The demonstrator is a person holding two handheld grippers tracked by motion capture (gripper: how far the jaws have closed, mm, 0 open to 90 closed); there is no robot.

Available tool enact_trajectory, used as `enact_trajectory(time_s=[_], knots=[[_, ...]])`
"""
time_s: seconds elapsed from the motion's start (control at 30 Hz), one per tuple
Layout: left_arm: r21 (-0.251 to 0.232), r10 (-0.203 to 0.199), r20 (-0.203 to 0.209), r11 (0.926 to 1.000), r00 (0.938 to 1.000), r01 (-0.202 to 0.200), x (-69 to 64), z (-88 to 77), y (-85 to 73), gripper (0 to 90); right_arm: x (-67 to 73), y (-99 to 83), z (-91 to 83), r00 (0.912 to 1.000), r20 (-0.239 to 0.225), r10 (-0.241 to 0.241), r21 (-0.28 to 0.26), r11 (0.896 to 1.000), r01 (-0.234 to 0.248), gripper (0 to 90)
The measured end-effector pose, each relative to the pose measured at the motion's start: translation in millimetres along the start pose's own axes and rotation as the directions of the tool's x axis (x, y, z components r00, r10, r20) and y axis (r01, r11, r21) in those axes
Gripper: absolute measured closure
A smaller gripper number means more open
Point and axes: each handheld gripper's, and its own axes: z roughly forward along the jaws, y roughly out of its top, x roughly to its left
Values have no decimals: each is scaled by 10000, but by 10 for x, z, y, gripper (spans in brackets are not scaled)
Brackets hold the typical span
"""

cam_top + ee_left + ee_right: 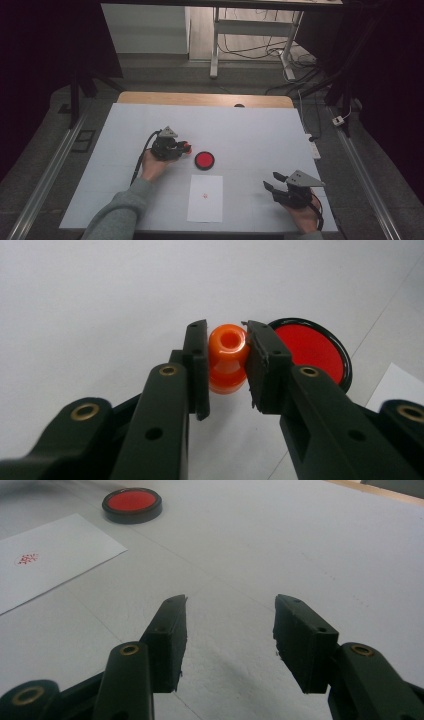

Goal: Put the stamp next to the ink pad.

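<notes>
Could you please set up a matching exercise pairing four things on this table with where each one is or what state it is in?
Things:
1. orange stamp
2. red ink pad
3. paper
4. right gripper

Places or states:
A. lies flat near the table's front edge, with a small red mark on it
B. open, with nothing between the jaws
C. clamped in the left gripper
D. round, black-rimmed, on the table between the stamp and the paper

Pairs: 1-C, 2-D, 3-A, 4-B
</notes>
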Motion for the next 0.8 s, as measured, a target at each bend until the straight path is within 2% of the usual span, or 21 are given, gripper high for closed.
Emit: enact_trajectory(time_s=[0.17, 0.8], knots=[[260, 152, -45, 9995, 9999, -151, -23, 47, -10, 719, 4, 2, -1, 10000, -23, -23, -5, 10000, 23, 464], [690, 402, -213, 9969, 9990, -387, -46, 115, -39, 714, 8, -3, 2, 10000, -9, -69, 96, 9999, 69, 462]])
